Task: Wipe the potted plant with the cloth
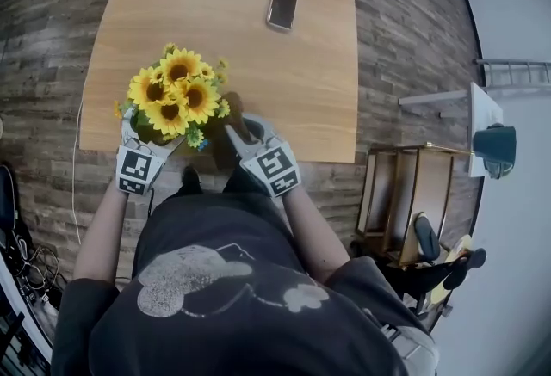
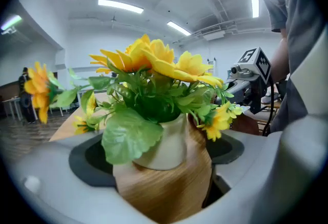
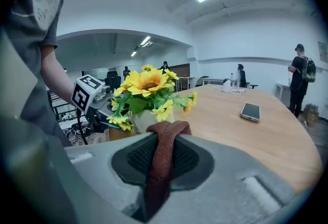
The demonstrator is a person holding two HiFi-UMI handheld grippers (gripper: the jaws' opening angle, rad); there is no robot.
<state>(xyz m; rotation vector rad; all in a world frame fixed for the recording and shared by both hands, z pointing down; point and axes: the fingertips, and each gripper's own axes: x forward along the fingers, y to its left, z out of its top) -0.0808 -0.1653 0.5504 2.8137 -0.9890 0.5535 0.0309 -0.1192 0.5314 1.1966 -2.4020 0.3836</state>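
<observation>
Wiping apparently not begun: right gripper [image 3: 165, 138] clamps brown woven cloth [image 3: 160, 166] near white-potted yellow sunflower plant [image 3: 146, 87]; left gripper [image 1: 145, 140] gapes around pot [image 2: 170, 145], not gripping.

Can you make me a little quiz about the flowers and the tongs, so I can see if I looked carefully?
1. True or false: the right tongs are shut on the brown cloth.
2. What lies on the table beyond the flowers? A) a phone B) a spoon C) a book
3. Fill the gap: the left tongs stand open, with the white ___ between them.

Key
1. True.
2. A.
3. pot.
</observation>
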